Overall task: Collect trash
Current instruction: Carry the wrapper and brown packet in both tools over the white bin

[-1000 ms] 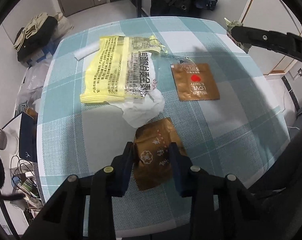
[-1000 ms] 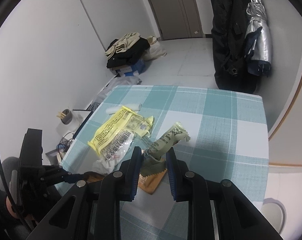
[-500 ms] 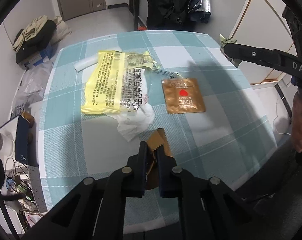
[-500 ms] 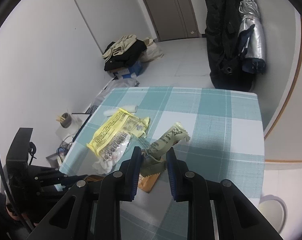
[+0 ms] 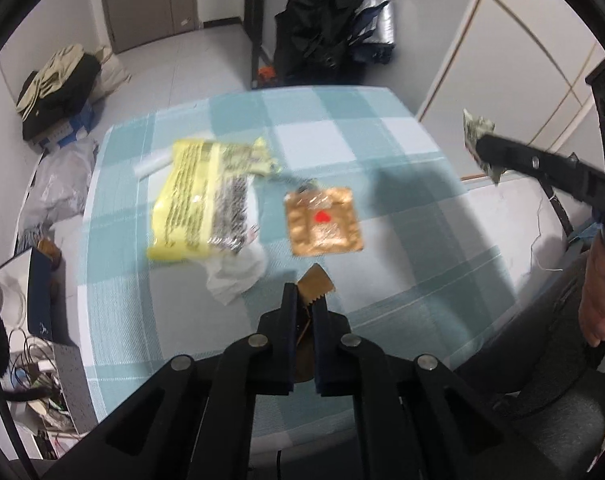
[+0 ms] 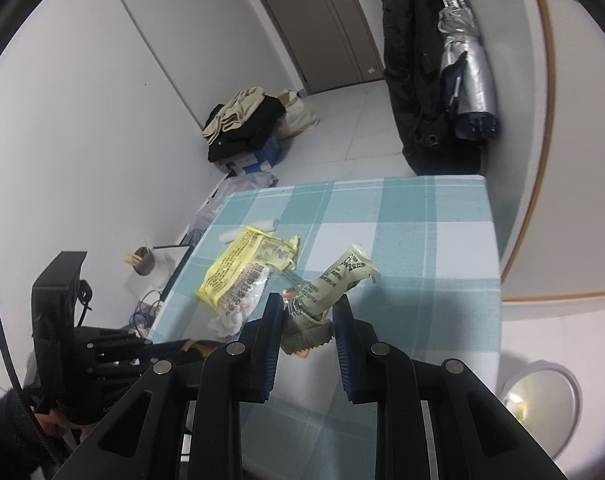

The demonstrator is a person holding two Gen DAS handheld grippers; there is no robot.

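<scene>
Partway done: left gripper (image 5: 305, 304) was clamped on a brown wrapper (image 5: 315, 285), lifted at lower centre of the left view. Right gripper (image 6: 307, 320) pinched a green wrapper (image 6: 331, 285) at centre of its view, raised off the table (image 6: 434, 248). Left on the table: yellow bag (image 5: 206, 204), crumpled tissue (image 5: 234, 274), orange packet (image 5: 322, 221), mid-frame. Both tilted down toward the table.

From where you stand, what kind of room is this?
Probably a room in someone's home: a table with a checked cloth strewn with wrappers, coats hanging by the door, and a pile of clothes on a box on the floor.
</scene>
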